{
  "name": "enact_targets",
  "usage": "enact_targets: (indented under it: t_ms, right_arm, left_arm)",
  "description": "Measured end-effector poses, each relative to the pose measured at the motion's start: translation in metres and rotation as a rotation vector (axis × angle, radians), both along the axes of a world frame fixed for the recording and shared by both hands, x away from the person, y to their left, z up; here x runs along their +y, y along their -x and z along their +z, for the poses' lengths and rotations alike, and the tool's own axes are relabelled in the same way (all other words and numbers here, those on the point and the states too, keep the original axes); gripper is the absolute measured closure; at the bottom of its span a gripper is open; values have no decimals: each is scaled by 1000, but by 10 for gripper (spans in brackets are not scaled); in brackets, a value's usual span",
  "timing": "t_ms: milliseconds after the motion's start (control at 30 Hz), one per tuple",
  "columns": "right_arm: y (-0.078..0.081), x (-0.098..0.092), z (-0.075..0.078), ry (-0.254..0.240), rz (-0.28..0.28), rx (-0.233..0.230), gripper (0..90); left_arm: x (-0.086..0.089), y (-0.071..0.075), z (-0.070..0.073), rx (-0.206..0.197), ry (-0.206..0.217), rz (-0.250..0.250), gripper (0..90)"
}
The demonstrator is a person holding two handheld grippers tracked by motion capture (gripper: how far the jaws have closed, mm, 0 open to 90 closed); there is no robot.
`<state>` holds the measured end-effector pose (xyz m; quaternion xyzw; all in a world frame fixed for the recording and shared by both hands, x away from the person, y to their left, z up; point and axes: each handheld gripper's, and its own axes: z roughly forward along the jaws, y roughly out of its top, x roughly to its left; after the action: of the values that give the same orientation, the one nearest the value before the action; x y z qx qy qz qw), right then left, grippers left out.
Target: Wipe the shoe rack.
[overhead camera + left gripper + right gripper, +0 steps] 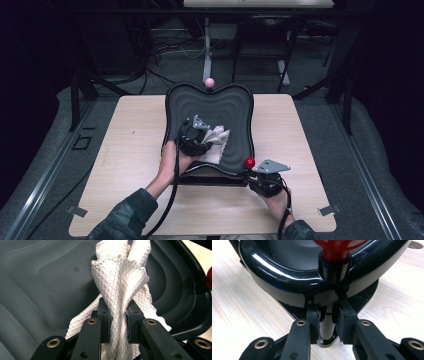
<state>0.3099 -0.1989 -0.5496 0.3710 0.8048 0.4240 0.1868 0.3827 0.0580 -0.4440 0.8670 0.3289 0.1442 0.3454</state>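
A black tray (240, 100) with a rippled floor sits in the middle of a light wooden table (130, 150). My left gripper (202, 142) is over the tray's near left part, shut on a bunched white cloth (217, 140). In the left gripper view the quilted cloth (120, 277) rises from between the pads of the left gripper (118, 325) over the tray floor (37, 290). My right gripper (252, 175) is at the tray's near right corner, under a red knob (249, 162). There the right gripper (328, 320) is shut on the post (327, 327) below the red knob (337, 250).
A pink knob (209, 81) stands at the tray's far edge. The glossy tray rim (274, 272) curves just beyond the right gripper's jaws. Bare wood (242, 315) lies on both sides of the tray. Table legs and cables stand on the floor behind the table.
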Motion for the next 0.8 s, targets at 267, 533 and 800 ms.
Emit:
enact_targets:
  t_ms: [267,533,800]
  right_arm:
    - [-1,2,-2,1,-5,-4,745]
    - [2,1,-3,3,-8,-23,745]
    - [1,1,-4,-4,-5,-28,745]
  left_arm:
    - [-6,12,-6,1,-12,-27,775]
    - [-11,10,-4,-37,-13,-16,775]
    - [-16,-3,3,-37,-14,-2,775]
